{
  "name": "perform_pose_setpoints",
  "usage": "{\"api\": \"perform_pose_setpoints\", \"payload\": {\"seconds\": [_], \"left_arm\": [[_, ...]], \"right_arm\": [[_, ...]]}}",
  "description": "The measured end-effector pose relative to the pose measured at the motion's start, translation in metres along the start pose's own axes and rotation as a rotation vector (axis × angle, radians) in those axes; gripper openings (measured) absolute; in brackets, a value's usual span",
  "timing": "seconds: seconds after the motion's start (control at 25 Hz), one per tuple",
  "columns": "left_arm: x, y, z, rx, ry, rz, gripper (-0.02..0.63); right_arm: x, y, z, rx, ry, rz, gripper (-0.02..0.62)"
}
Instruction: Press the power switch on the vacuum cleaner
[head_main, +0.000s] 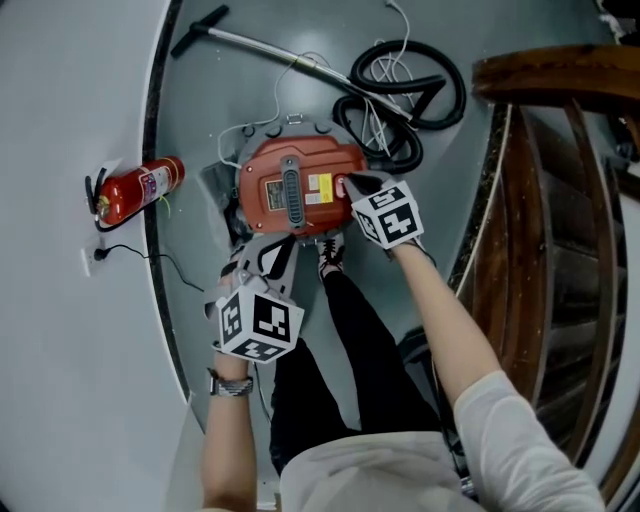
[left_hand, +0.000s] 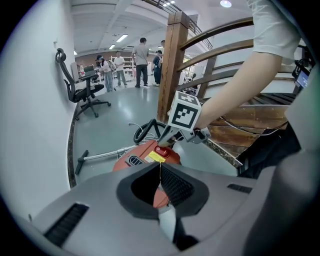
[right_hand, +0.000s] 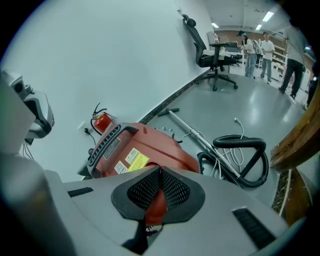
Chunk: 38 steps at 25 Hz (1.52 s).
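The red vacuum cleaner (head_main: 290, 185) sits on the grey floor (head_main: 190, 90) close to the curved wall. A fire extinguisher (head_main: 140, 188) lies to its left, and the black hose (head_main: 410, 95) is coiled on its far right side. The person stands over the near end of it.

The right gripper (head_main: 352, 183) reaches down to the right edge of the machine's top, with its jaws closed together and nothing between them. In the left gripper view, their joined tip points at a small red switch (left_hand: 161, 150) beside the yellow label (left_hand: 155, 157). The tip is either on the switch or just above it, and no view shows which. The right gripper view shows only the red shell behind the closed jaws, because the switch is hidden beneath them.

The left gripper (left_hand: 160, 167) is also closed with nothing in it. It hangs at the near side of the vacuum cleaner, apart from the switch, and seems to have no part in this step.

As a judgement, the reach to the switch is done and the jaws are set together as a blunt point for pushing. What is left is the press itself, or the end of it. Nothing in view, such as a light or a change in the hose, shows whether the machine is running, so I would not count the press as finished.
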<state>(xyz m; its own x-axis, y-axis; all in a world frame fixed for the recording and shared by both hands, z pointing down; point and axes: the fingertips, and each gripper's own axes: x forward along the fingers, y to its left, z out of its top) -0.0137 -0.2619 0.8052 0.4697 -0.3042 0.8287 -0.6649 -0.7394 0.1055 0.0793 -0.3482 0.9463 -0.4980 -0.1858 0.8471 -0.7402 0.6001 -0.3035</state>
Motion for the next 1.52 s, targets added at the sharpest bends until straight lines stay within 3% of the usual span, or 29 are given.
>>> {"api": "perform_pose_setpoints", "payload": {"seconds": [0.28,0.56,0.8,1.2,1.52], "left_arm": [[-0.023,0.002,0.007,0.010,0.000,0.013,0.004],[-0.034,-0.005,0.021,0.015,-0.018,0.015,0.005],[-0.053,-0.008,0.039,0.023,-0.060,0.026,0.004],[-0.111,-0.003,0.055,0.094,-0.102,0.075,0.004],[-0.171,-0.010,0.062,0.158,-0.130,0.103,0.005]], "right_arm": [[-0.011,0.001,0.004,-0.033,-0.052,-0.020,0.031],[-0.043,0.026,0.023,-0.201,-0.088,-0.012,0.031],[-0.079,0.047,0.036,-0.267,-0.111,-0.012,0.031],[-0.148,0.083,0.052,-0.390,-0.156,-0.072,0.031],[-0.226,0.124,0.092,-0.464,-0.244,-0.140,0.031]]}}
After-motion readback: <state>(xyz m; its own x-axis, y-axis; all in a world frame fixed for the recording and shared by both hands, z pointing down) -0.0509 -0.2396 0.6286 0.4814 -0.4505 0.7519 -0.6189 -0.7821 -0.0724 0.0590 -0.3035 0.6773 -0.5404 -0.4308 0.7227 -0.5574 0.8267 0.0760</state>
